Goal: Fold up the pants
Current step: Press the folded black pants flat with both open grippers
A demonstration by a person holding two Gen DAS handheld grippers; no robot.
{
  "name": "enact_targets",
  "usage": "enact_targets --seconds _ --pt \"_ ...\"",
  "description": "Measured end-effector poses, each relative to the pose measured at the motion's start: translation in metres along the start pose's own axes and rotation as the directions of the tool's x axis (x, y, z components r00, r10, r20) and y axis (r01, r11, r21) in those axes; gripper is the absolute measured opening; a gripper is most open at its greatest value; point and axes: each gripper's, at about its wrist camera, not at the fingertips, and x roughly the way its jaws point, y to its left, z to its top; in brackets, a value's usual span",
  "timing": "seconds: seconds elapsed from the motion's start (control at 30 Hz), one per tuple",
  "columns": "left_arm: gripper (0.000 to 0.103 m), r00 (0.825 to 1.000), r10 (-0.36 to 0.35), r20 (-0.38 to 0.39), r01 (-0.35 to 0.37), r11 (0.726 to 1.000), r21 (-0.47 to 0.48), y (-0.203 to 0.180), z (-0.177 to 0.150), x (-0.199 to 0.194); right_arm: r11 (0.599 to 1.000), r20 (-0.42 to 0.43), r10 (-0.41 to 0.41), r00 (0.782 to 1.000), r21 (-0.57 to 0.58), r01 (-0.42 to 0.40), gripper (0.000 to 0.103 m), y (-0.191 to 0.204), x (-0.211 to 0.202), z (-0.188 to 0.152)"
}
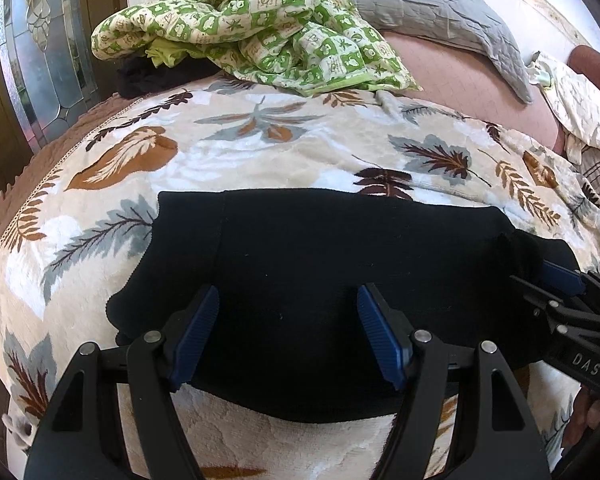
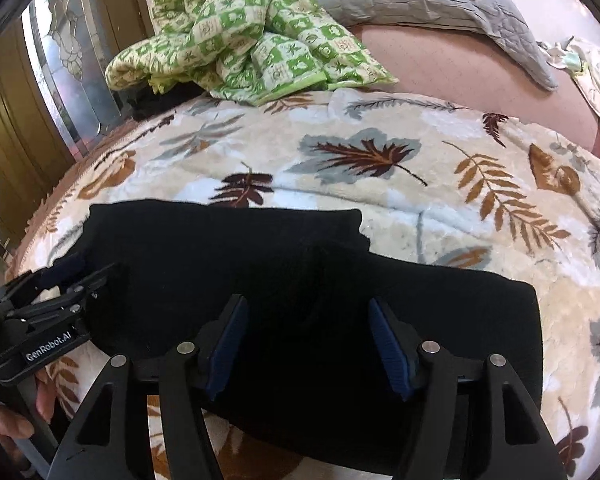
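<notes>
Black pants (image 1: 300, 248) lie folded into a broad flat band on a cream blanket with a leaf pattern (image 1: 260, 148). My left gripper (image 1: 287, 294) hovers open over the band's near left part, its blue pads wide apart with only flat cloth below. The right gripper (image 1: 548, 276) shows at the right edge, beside a small raised bump of black cloth. In the right wrist view the pants (image 2: 260, 264) fill the lower middle. There my right gripper (image 2: 307, 302) stands open above them, nothing pinched. The left gripper (image 2: 72, 268) comes in from the left edge over the pants' left end.
A crumpled green checked quilt (image 1: 260, 28) and a grey pillow (image 1: 432, 12) lie at the far side of the bed. A pink sheet (image 1: 472, 88) shows beyond the blanket. A glazed door (image 1: 40, 60) stands at the left. A hand (image 2: 8, 424) grips the left tool.
</notes>
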Motion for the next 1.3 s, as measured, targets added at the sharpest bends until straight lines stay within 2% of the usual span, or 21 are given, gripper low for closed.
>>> enact_targets --seconds 0.2,0.4,0.67,1.2,1.3 --pt "0.074 1.0 -0.006 0.002 0.006 1.0 0.005 -0.001 -0.002 0.002 1.0 -0.012 -0.004 1.0 -0.005 0.003 0.066 0.004 0.001 0.001" --pt "0.075 1.0 -0.016 0.003 0.016 1.0 0.002 0.0 -0.001 0.001 1.0 0.011 -0.011 1.0 -0.014 0.011 0.066 0.01 -0.01 0.005" --pt "0.075 0.994 -0.097 0.049 0.102 0.99 -0.097 0.017 0.001 -0.009 0.994 0.052 -0.079 0.996 -0.074 0.082 0.068 0.026 -0.025 0.014" --pt "0.075 0.995 -0.08 0.059 0.085 0.992 -0.093 0.017 0.001 -0.01 0.988 0.041 -0.099 0.994 -0.119 0.104 0.069 0.034 -0.022 0.013" --pt "0.075 0.996 -0.074 0.053 0.078 0.993 -0.091 0.018 0.0 -0.009 0.982 0.049 -0.126 0.991 -0.133 0.131 0.069 0.035 -0.021 0.013"
